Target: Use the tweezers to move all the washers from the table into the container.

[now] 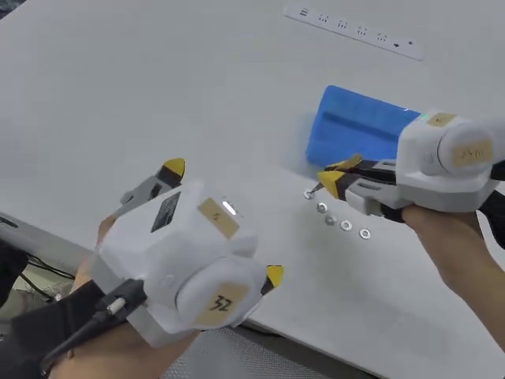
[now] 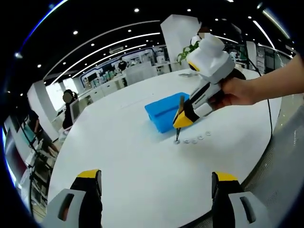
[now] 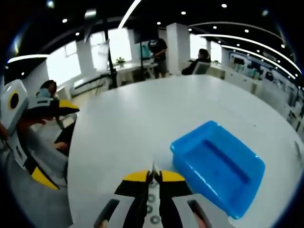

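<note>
A row of several small metal washers (image 1: 338, 222) lies on the white table (image 1: 158, 87), just in front of the blue container (image 1: 355, 130). My right gripper (image 1: 335, 175) is shut on dark tweezers (image 1: 314, 189), whose tip points down at the leftmost washer (image 1: 308, 195); I cannot tell if it touches. In the right gripper view the tweezers (image 3: 153, 167) stick out between the shut jaws above the washers (image 3: 152, 197), with the container (image 3: 216, 166) to the right. My left gripper (image 1: 224, 221) is open and holds nothing, near the table's front edge.
A white power strip (image 1: 355, 33) lies at the far side of the table. The table's front edge (image 1: 316, 335) runs just under the left gripper. Desks and seated people (image 3: 202, 54) are in the room beyond.
</note>
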`<state>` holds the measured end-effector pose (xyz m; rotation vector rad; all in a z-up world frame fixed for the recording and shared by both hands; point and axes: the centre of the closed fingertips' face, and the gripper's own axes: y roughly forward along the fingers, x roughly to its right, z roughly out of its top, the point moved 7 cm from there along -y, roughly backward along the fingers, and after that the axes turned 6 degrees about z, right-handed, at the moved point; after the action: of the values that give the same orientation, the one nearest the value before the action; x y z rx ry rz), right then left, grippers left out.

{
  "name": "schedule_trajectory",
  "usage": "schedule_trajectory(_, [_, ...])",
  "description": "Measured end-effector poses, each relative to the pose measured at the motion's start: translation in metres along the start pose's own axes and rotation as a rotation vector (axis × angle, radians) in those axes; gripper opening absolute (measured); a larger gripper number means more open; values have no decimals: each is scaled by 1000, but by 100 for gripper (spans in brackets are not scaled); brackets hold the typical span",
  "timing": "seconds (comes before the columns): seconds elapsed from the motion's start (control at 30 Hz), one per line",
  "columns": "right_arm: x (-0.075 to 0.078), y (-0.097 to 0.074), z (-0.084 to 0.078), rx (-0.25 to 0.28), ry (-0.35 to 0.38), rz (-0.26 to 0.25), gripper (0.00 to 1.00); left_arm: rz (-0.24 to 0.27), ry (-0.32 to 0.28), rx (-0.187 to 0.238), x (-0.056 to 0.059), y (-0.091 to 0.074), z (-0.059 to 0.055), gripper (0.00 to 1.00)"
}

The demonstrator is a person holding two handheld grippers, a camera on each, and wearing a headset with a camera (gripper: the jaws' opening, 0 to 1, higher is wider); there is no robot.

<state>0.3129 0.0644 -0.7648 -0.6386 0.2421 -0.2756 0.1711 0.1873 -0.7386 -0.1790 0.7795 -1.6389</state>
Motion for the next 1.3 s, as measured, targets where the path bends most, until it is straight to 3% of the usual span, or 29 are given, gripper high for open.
schedule_trajectory(0.1, [0, 3, -1, -24, -25, -9, 4, 4, 7, -5, 0, 1, -1, 99])
schedule_trajectory(0.33, [1, 5, 0, -5, -18, -22, 3, 13, 27, -12, 0, 1, -1, 99])
schedule_trajectory(0.6, [5, 3, -2, 45, 70, -51, 2, 18, 43, -16, 0, 2, -2, 99])
schedule_trajectory(0.77, [5, 0, 1, 51, 109, -45, 2, 26, -2, -10, -5, 1, -1, 99])
schedule_trajectory(0.97, [3, -9, 13, 87, 134, -33, 2, 23, -6, -13, -5, 1, -1, 99])
schedule_trajectory(1.0, [4, -12, 17, 104, 141, -31, 2, 21, -3, -3, -6, -1, 0, 99])
schedule_trajectory(1.03, [4, -15, 20, 117, 145, -31, 2, 29, -18, 39, -8, -3, 5, 99])
schedule_trajectory(1.13, [9, -25, 32, 158, 148, -42, 2, 27, -51, 54, -12, -6, 7, 99])
schedule_trajectory(1.23, [16, -34, 44, 208, 149, -58, 2, 57, -67, 76, -19, -9, 9, 99])
schedule_trajectory(1.3, [23, -37, 50, 227, 146, -86, 2, 84, -52, 66, -24, -7, 6, 99])
